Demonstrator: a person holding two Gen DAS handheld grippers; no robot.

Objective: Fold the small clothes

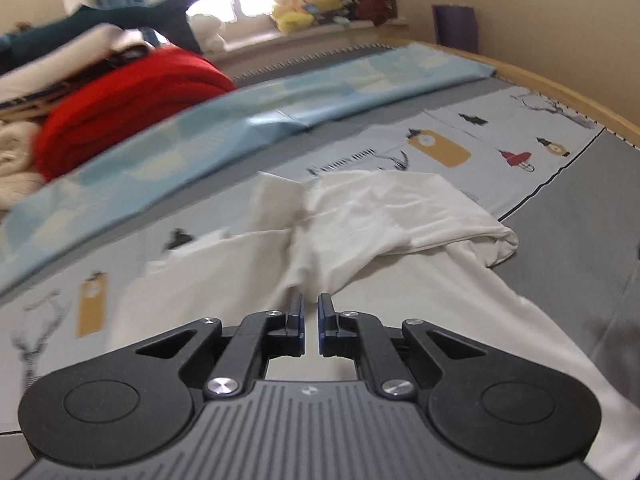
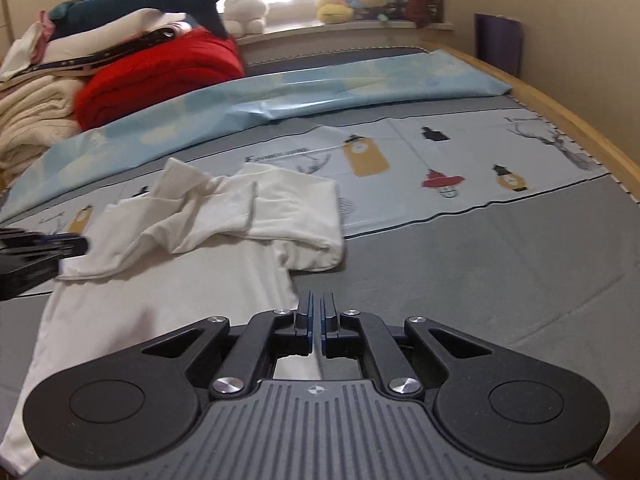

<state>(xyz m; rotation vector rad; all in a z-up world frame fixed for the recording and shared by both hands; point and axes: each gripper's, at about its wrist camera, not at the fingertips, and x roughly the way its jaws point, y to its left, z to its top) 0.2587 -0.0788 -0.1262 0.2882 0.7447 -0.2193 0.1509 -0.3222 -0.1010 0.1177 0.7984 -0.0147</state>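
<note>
A white long-sleeved garment [image 2: 224, 272] lies on the grey bed sheet [image 2: 480, 272], its sleeves folded and bunched across the chest. My left gripper [image 1: 310, 302] is shut on a fold of this garment [image 1: 380, 216], and cloth rises into the narrow gap between its pads. The right wrist view shows that same left gripper [image 2: 76, 244] at the far left, at the end of a sleeve. My right gripper [image 2: 318, 300] is shut at the garment's right side edge, just below the armpit. White cloth shows in the slit between its pads.
A light blue cloth [image 2: 280, 96] stretches across the bed behind the garment. A red blanket [image 2: 160, 76], cream blankets [image 2: 36, 120] and a shark plush [image 2: 160, 4] are piled at the back left. The wooden bed edge [image 2: 580, 128] runs along the right.
</note>
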